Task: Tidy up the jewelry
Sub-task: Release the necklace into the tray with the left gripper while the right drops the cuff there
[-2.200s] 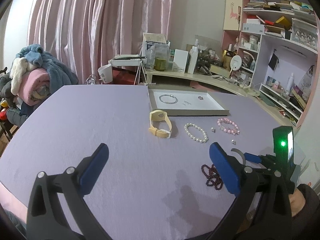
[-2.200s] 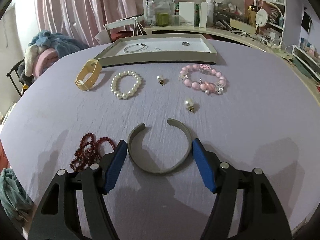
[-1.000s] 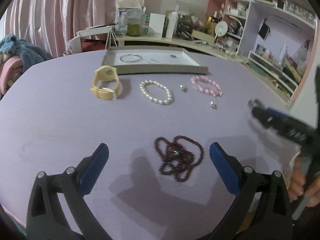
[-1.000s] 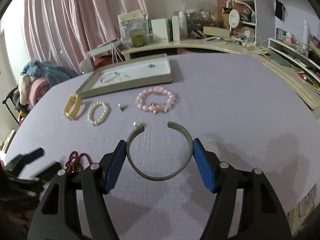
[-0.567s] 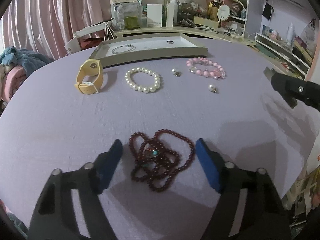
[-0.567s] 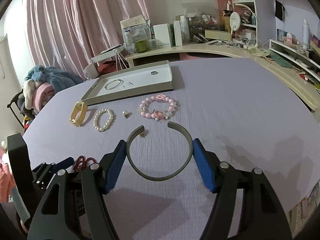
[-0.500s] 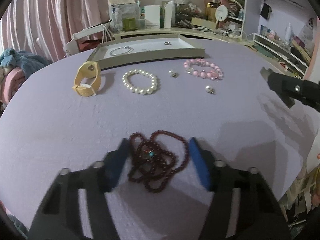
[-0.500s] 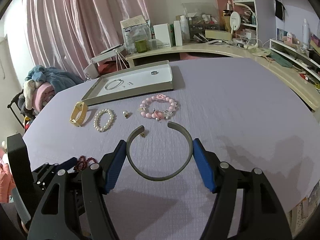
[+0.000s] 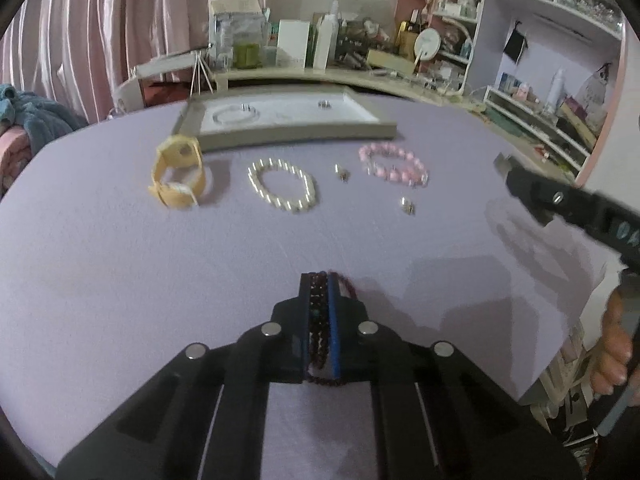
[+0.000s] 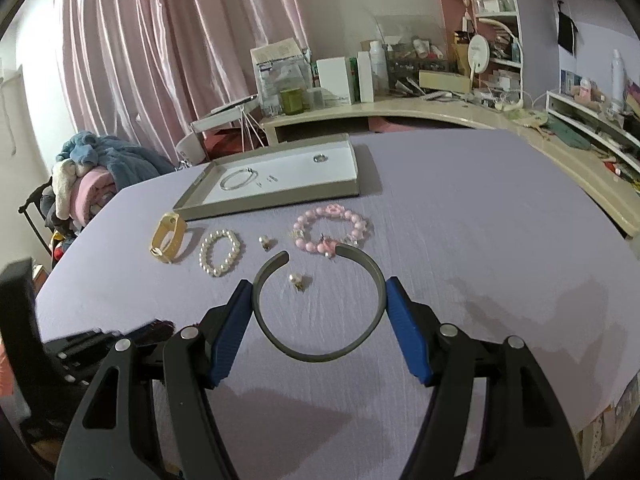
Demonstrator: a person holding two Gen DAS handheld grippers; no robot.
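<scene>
A: Left wrist view: the left gripper [image 9: 319, 312] is pinching the dark red bead necklace [image 9: 319, 322] near the table's [image 9: 100, 260] front edge, its jaws having just closed.

B: Right wrist view: the right gripper [image 10: 320, 330] is clamping the grey cuff bangle [image 10: 320, 354], part-open; the tray [image 10: 276, 198] at the far edge is holding little, and most pieces are still waiting.

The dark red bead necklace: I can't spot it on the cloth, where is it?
In the left wrist view the dark red bead necklace is pinched in the shut left tool, low at centre, nearer than the pearl bracelet.

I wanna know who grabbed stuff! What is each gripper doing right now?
Left gripper: jaws have just closed, shut on the dark red bead necklace.
Right gripper: jaws clamped on the grey open bangle.
</scene>
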